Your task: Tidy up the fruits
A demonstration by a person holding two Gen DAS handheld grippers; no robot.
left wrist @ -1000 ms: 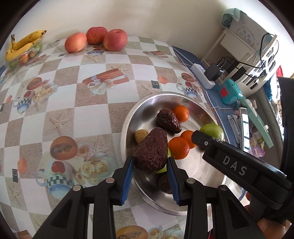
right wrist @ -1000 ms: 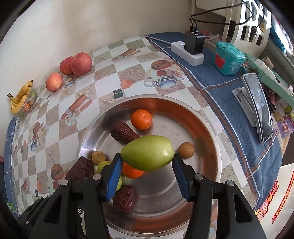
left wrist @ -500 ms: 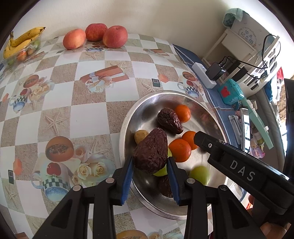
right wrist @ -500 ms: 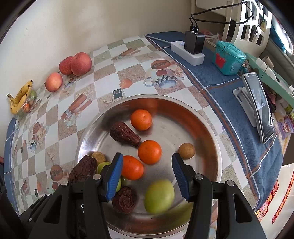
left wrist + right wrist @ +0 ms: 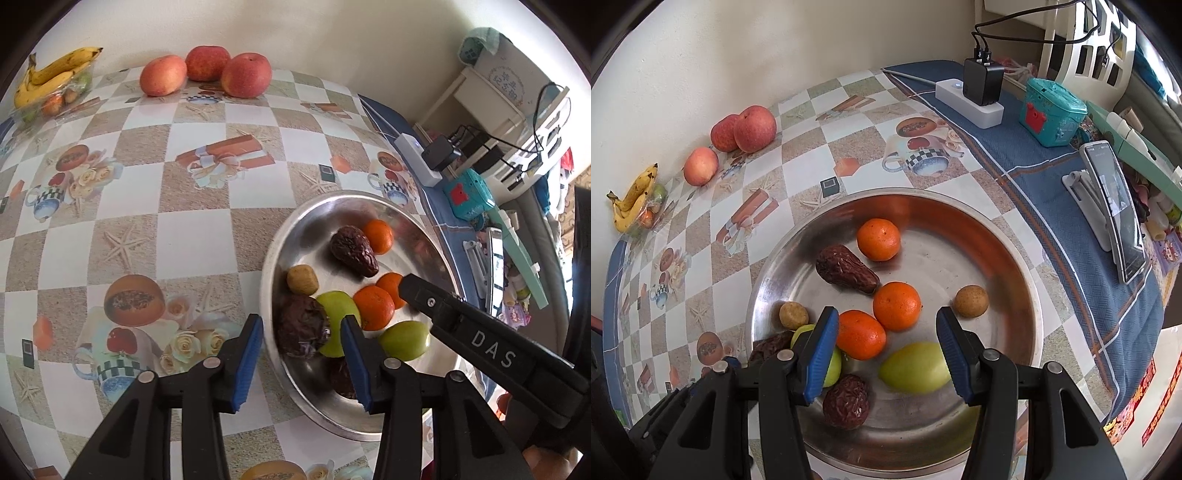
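Both grippers, left (image 5: pixel 301 356) and right (image 5: pixel 884 349), hang open and empty over the metal tray (image 5: pixel 1015 258); fruits sit loose inside, and the green fruit (image 5: pixel 914 367) could roll if nudged.

Both views are bright with soft daylight from the right side. The metal tray (image 5: pixel 1015 258) shows mild glare and orange reflections. Strong fisheye bending and dark corners appear at the edges (focus stays sharp).
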